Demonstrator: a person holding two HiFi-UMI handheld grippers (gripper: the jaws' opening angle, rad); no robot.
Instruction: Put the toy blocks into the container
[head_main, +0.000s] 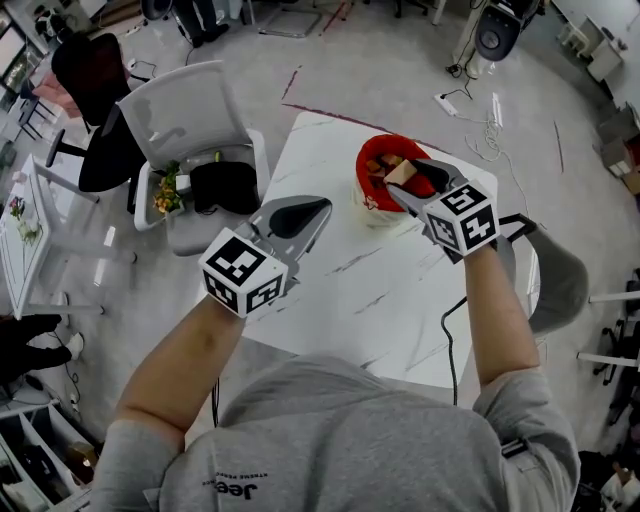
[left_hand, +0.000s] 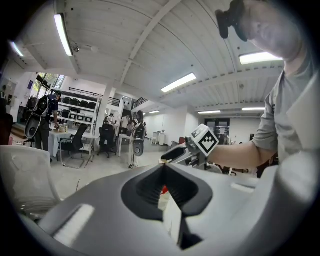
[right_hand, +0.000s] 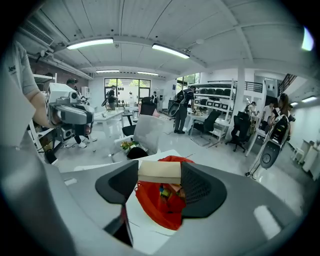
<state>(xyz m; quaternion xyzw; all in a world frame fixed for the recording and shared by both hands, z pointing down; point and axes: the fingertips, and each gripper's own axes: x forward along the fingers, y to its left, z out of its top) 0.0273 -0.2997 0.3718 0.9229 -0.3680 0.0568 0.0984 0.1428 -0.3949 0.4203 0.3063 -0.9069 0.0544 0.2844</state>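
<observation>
A red container (head_main: 372, 158) with several toy blocks in it stands at the far side of the white table (head_main: 340, 290). My right gripper (head_main: 402, 180) hovers just above its rim, shut on a pale beige wooden block (head_main: 403, 172). In the right gripper view the block (right_hand: 160, 171) spans the two jaws directly over the red container (right_hand: 159, 207). My left gripper (head_main: 320, 210) is shut with nothing in it, held above the table's left edge. In the left gripper view the closed jaw tips of the left gripper (left_hand: 163, 167) point toward the right gripper (left_hand: 172, 155).
A grey chair (head_main: 195, 110) holding a black bag and flowers stands left of the table, with a black chair (head_main: 90, 70) behind it. Another grey chair (head_main: 555, 285) is at the right. Cables (head_main: 470, 110) lie on the floor beyond the table.
</observation>
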